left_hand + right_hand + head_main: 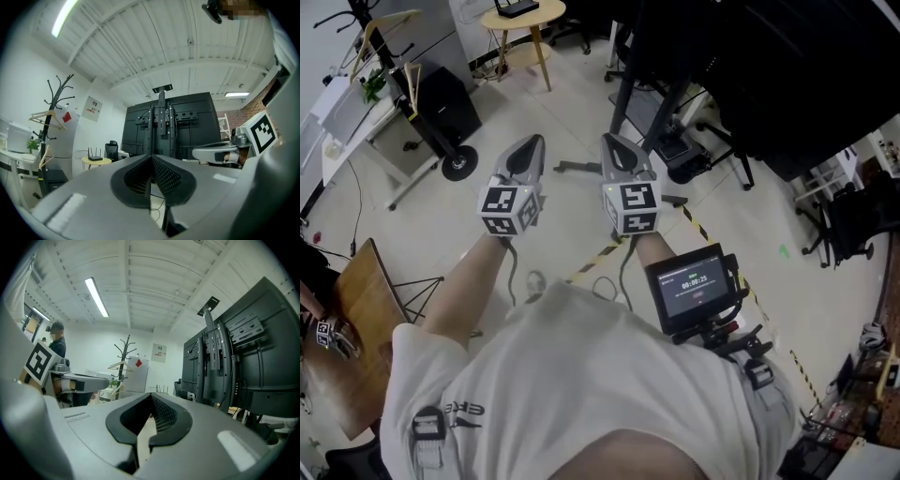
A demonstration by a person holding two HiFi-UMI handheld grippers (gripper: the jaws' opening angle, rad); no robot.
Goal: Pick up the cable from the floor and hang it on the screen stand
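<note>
Starting, as I judge it, with the pick-up not yet begun. The cable [532,278] lies on the floor below and behind both sets of tips, close by the person's body. It is a thin lead in loose loops. The left gripper [528,150] and right gripper [617,150] are held level and side by side, each with its jaws pressed together on nothing. The next move calls for tipping down, parting one pair and reaching the cable. Ahead of the tips stands the black screen stand [626,89].
</note>
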